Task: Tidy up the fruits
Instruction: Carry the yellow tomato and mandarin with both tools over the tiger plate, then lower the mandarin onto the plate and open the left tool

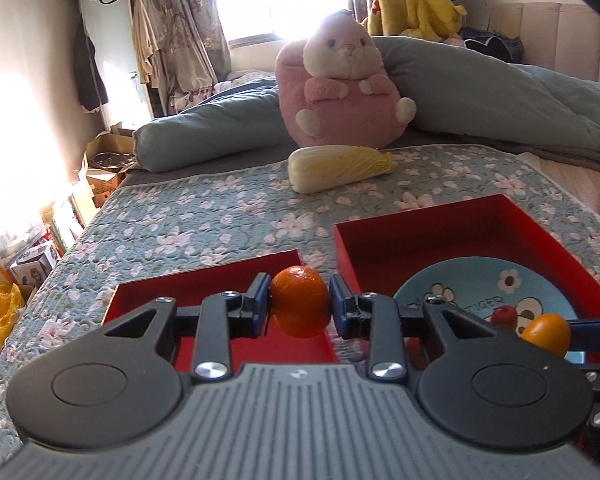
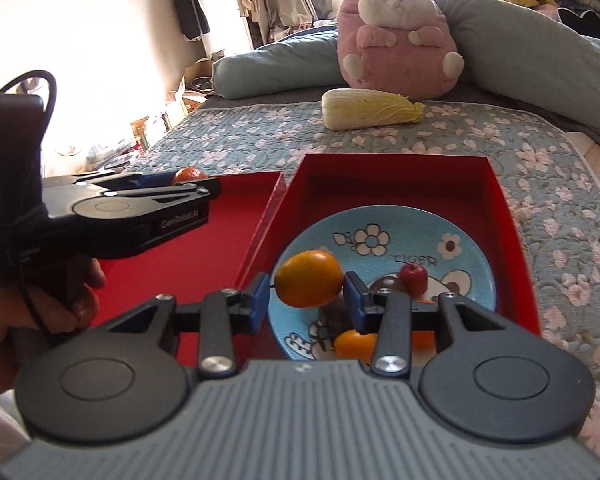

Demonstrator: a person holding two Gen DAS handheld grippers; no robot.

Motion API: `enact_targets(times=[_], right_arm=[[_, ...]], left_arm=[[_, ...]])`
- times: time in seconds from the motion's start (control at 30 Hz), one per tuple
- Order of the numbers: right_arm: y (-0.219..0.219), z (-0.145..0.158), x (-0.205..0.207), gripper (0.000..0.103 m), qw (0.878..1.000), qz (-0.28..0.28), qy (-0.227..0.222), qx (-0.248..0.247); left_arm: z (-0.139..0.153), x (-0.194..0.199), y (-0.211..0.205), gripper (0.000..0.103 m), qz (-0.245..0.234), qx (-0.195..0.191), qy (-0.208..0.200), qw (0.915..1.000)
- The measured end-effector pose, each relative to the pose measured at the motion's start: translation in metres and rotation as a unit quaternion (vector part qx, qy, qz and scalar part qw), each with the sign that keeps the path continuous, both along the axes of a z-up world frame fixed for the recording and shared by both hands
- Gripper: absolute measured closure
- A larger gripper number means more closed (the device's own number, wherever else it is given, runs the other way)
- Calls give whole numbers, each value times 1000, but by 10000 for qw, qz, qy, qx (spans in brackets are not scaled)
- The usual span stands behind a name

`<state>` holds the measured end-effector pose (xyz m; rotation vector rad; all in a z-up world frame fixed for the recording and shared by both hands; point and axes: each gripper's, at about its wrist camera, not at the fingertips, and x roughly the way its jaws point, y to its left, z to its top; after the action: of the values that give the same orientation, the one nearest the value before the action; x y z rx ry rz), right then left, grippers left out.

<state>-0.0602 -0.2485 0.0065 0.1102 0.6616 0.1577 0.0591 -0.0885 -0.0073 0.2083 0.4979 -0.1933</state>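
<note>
the left gripper [image 1: 300, 304] has its fingers [image 1: 260, 300] pressed on either side of a deep orange tangerine [image 1: 300, 302], which hangs clear above the far right corner of the shallow red tray [image 1: 204, 280]. the tray's floor lies below and to the near left of the fruit, so i judge a short drop towards the near left would land it inside; straight down it would fall close to the tray's right wall and the strip of floral bedspread [image 1: 180, 216] between the two containers.

the right gripper [image 2: 308, 292] holds a paler, yellow-orange fruit [image 2: 309, 284] between its fingers [image 2: 356, 296], closed on it from left and right. that fruit hangs over the left part of the blue plate [image 2: 396, 236], which sits in the deeper red box [image 2: 508, 216] to the right of the tray. on the plate below lie a small red apple [image 2: 414, 278] to the right and a small orange fruit [image 2: 354, 344] at the near side, partly hidden by the gripper's linkage. the open patch of plate is far and to the right of the held fruit.

each hand is already over its own container: left for the tray, right for the box. the cabbage [image 2: 372, 110] lies well apart on the bed, at the far side.
</note>
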Motion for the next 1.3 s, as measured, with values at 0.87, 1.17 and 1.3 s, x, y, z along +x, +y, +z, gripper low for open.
enact_targets(times=[0.87,1.17,1.3], right_arm=[[-32,-49,4,59,9984,-320,451,-75],[-31,-51,8,59,9984,-321,463,-90],[-29,-50,9,59,9985,-301,442,-81]], left_arm=[[-42,23,-59,65,-1057,-263,466,9930],[-47,27,-68,65,-1281,-166,447,9906],[-46,27,-68,64,-1350,-171,441,9897]])
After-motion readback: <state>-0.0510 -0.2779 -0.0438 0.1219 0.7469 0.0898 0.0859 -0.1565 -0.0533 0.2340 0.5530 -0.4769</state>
